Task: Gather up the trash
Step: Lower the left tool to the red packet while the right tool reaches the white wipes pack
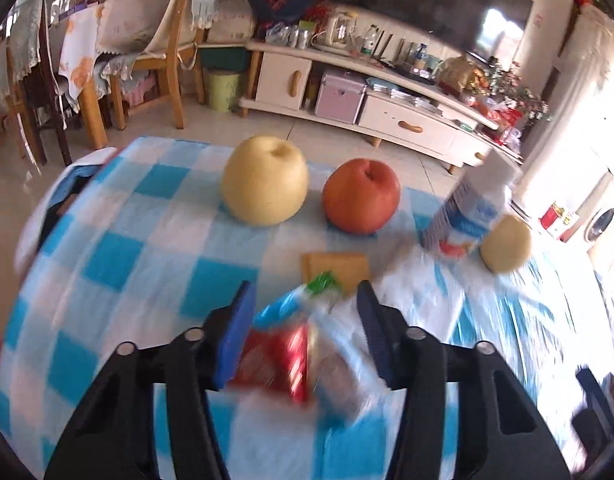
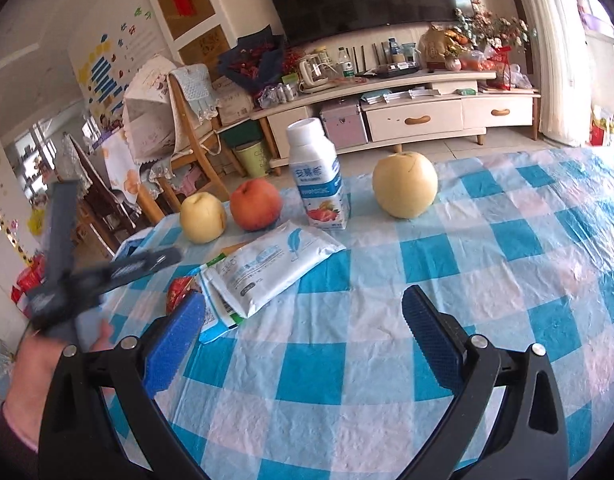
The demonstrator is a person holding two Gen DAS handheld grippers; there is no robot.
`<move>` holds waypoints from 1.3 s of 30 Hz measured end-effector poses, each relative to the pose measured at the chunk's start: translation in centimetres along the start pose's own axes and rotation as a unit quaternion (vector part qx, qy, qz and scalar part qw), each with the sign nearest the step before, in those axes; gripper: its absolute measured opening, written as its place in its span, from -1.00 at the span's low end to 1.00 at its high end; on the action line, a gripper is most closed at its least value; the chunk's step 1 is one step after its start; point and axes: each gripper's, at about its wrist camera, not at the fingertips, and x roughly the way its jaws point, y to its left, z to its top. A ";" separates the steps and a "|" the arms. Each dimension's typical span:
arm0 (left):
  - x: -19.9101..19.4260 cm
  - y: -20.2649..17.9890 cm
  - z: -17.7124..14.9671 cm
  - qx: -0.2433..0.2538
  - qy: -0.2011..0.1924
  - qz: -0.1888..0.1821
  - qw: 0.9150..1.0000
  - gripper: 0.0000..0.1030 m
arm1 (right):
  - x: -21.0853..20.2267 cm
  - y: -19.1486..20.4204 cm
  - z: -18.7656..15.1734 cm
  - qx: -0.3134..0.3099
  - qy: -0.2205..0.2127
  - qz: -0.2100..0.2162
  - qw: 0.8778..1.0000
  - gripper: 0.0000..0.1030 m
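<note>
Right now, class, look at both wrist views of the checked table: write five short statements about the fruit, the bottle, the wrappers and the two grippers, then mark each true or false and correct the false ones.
1. The left gripper has its fingers spread, with a red wrapper between them. True.
2. The yogurt bottle lies on its side. False: it stands upright with its cap on.
3. The red apple sits between a pear and the bottle. True.
4. The right gripper is clamped on the white pouch. False: its fingers are open over bare cloth.
5. The tablecloth is red and white. False: blue and white checks.
</note>
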 end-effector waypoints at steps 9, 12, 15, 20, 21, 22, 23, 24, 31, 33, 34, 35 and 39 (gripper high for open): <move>8.0 -2.5 3.4 -0.017 0.061 0.087 0.994 -0.31 | -0.6 -2.2 0.4 0.046 0.003 0.032 0.998 0.92; 9.4 -2.5 3.4 -0.026 0.078 0.095 0.992 -0.34 | -1.2 -2.7 0.6 0.055 0.001 0.040 0.998 0.92; 9.2 -2.7 3.1 -0.029 0.071 0.101 0.992 -0.35 | -1.6 -3.1 0.8 0.061 -0.003 0.039 0.997 0.92; 8.4 -4.0 1.4 -0.006 0.075 0.082 0.994 -0.38 | -2.0 -3.8 1.0 0.077 -0.007 0.042 0.996 0.92; 8.2 -4.3 1.0 0.001 0.074 0.083 0.994 -0.38 | -2.2 -3.9 1.0 0.077 -0.008 0.040 0.996 0.92; 7.9 -4.7 0.5 0.008 0.073 0.081 0.994 -0.38 | -2.3 -3.9 1.0 0.076 -0.009 0.040 0.996 0.92; 7.6 -5.1 0.0 0.015 0.073 0.078 0.994 -0.38 | -2.4 -3.9 1.1 0.074 -0.009 0.039 0.996 0.92; 7.2 -5.5 -0.7 0.022 0.072 0.075 0.994 -0.38 | -2.4 -3.9 1.2 0.071 -0.009 0.035 0.997 0.92; 4.2 -7.7 -4.8 0.069 0.070 0.047 0.994 -0.38 | -2.8 -4.1 1.5 0.055 -0.016 0.016 0.998 0.92; 3.1 -8.4 -6.4 0.083 0.068 0.031 0.994 -0.41 | -2.7 -4.2 1.5 0.051 -0.012 0.014 0.999 0.92; 2.7 -8.9 -7.1 0.092 0.068 0.026 0.993 -0.41 | -2.6 -4.3 1.5 0.050 -0.010 0.013 0.999 0.92; 2.2 -9.1 -7.7 0.099 0.068 0.016 0.993 -0.43 | -2.5 -4.3 1.5 0.048 -0.005 0.011 0.999 0.92; 0.0 -9.1 -9.9 0.096 0.079 -0.042 0.991 -0.43 | -1.0 -4.4 1.2 0.041 0.035 0.010 0.998 0.92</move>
